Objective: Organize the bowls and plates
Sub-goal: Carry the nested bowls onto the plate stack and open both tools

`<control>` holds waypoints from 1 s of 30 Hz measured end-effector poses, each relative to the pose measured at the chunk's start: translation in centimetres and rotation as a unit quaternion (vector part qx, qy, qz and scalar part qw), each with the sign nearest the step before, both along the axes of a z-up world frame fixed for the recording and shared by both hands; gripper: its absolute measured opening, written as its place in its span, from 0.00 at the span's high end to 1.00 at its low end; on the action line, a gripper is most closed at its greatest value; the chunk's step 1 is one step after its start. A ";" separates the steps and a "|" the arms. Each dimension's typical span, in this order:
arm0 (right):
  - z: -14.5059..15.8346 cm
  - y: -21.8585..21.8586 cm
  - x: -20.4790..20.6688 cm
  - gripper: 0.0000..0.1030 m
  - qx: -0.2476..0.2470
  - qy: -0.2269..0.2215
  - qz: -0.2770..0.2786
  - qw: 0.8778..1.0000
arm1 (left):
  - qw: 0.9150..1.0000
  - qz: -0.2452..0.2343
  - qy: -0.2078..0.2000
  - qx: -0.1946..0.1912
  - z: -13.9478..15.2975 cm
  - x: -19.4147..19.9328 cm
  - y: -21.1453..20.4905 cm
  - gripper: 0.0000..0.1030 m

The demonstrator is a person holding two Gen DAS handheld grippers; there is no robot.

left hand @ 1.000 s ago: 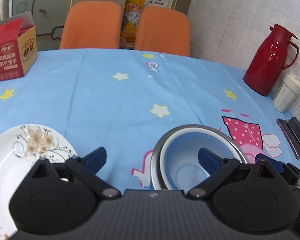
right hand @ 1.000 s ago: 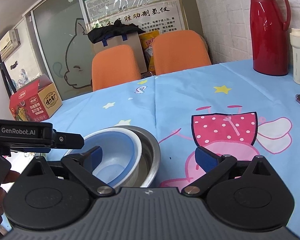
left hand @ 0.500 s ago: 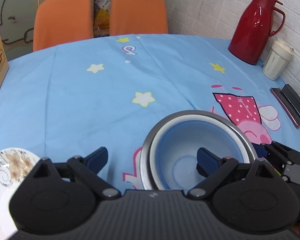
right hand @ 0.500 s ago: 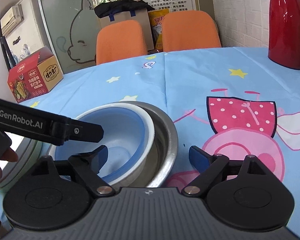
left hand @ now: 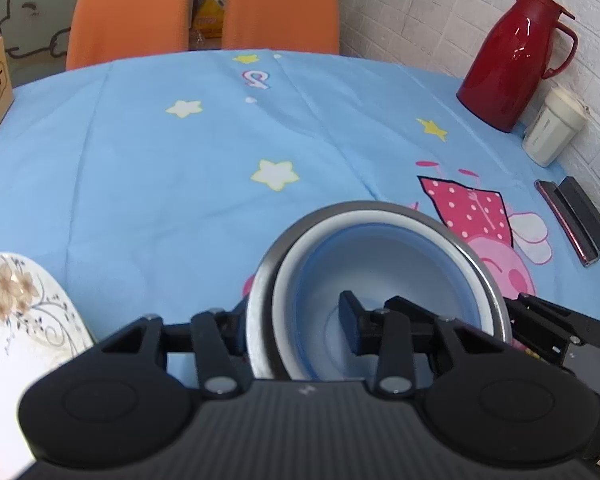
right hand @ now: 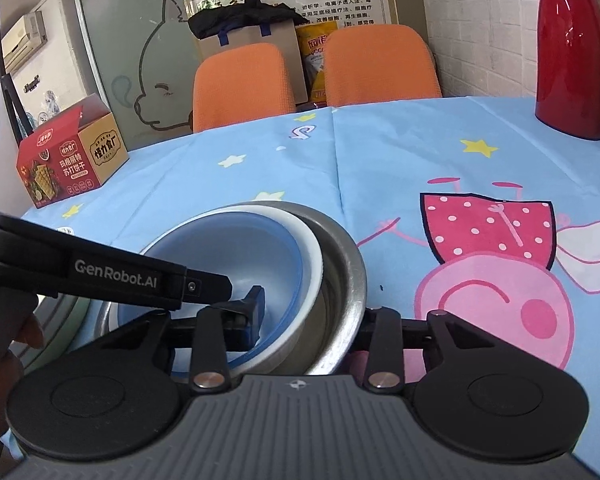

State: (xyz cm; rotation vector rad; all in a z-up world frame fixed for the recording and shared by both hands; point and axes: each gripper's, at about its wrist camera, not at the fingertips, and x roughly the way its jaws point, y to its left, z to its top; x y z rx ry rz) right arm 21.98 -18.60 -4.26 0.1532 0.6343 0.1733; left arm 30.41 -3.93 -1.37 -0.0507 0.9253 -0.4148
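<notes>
Both my grippers (left hand: pixel 296 322) (right hand: pixel 312 316) pinch bowls' (left hand: pixel 380 264) opposite rims near table (left hand: pixel 180 160) edge; uneven lift tips nested stack.

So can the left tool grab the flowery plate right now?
Probably not yet: the left tool is clamped on the rim of the stacked bowls. The flowery plate lies close on its left, only tablecloth between, so letting go should free the way.

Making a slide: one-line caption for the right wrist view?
Right gripper clamps the rims of the blue plastic bowl nested in the steel bowl; left gripper grips opposite.
</notes>
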 end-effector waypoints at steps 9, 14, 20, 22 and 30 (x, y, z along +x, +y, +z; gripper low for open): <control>4.5 4.2 -1.5 0.19 -0.031 -0.059 0.030 0.997 | 0.996 0.061 -0.061 -0.007 5.4 -2.8 5.7 0.63; 5.7 9.6 -0.7 0.14 -0.012 -0.082 0.105 0.991 | 0.988 0.135 -0.067 0.022 6.4 -4.8 12.1 0.63; 3.9 15.7 0.1 0.11 0.012 -0.047 0.188 0.981 | 0.979 0.195 -0.032 0.041 4.1 -6.8 17.8 0.63; 3.4 17.0 -0.2 0.11 0.011 -0.035 0.202 0.979 | 0.978 0.201 -0.029 0.038 3.4 -7.0 18.6 0.63; 2.2 18.5 0.2 0.08 0.000 -0.015 0.206 0.978 | 0.979 0.199 -0.028 0.036 2.1 -6.1 19.2 0.62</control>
